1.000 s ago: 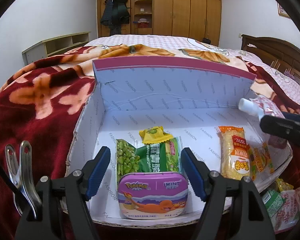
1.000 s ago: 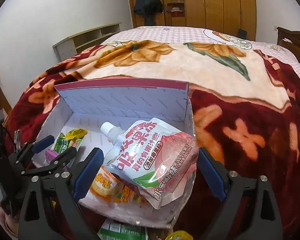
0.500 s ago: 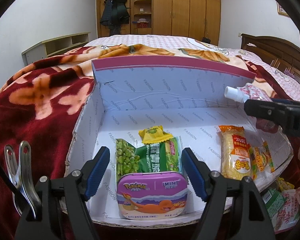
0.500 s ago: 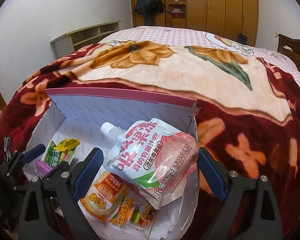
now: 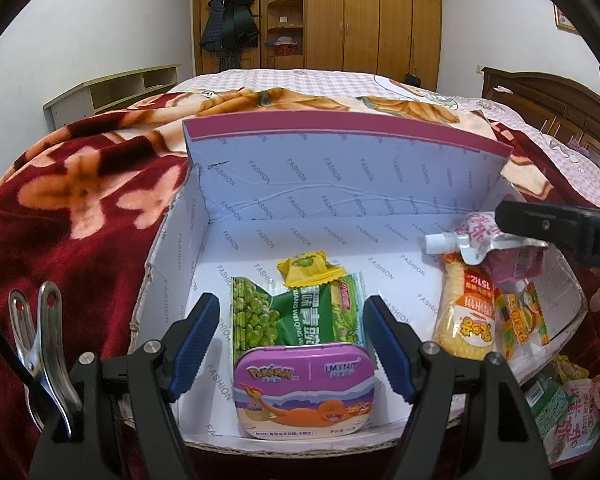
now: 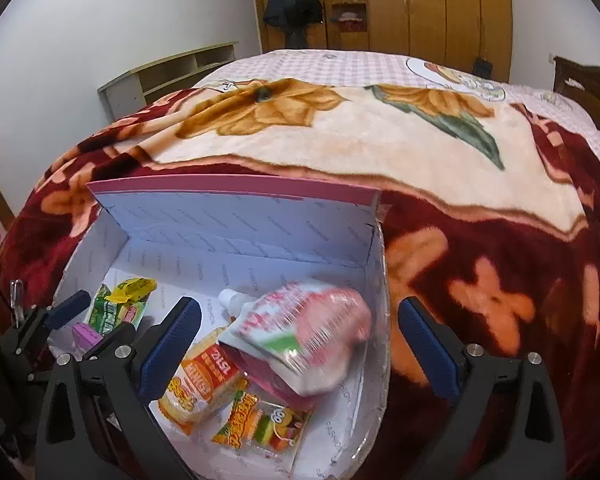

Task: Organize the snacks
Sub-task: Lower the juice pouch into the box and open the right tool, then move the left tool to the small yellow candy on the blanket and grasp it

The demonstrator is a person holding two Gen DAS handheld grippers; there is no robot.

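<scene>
- Low in the left wrist frame's centre, a purple tin (image 5: 306, 390) reads "POKEMON" and "IMINT", between the left gripper's (image 5: 291, 343) wide-open, empty jaws.
- Box (image 5: 340, 184) walls repeat "FASHION".
- Right gripper (image 6: 298, 350) gapes wide, empty; blurred pink pouch (image 6: 300, 344) lies in the box, lower centre of its frame, over orange packets (image 6: 200, 384).

A white box (image 5: 300, 184) with a pink rim sits on a dark red blanket (image 5: 80, 208) with peach flowers — inside, a purple tin (image 5: 306, 388), green pea packet (image 5: 296, 312), yellow candy (image 5: 306, 268).
</scene>
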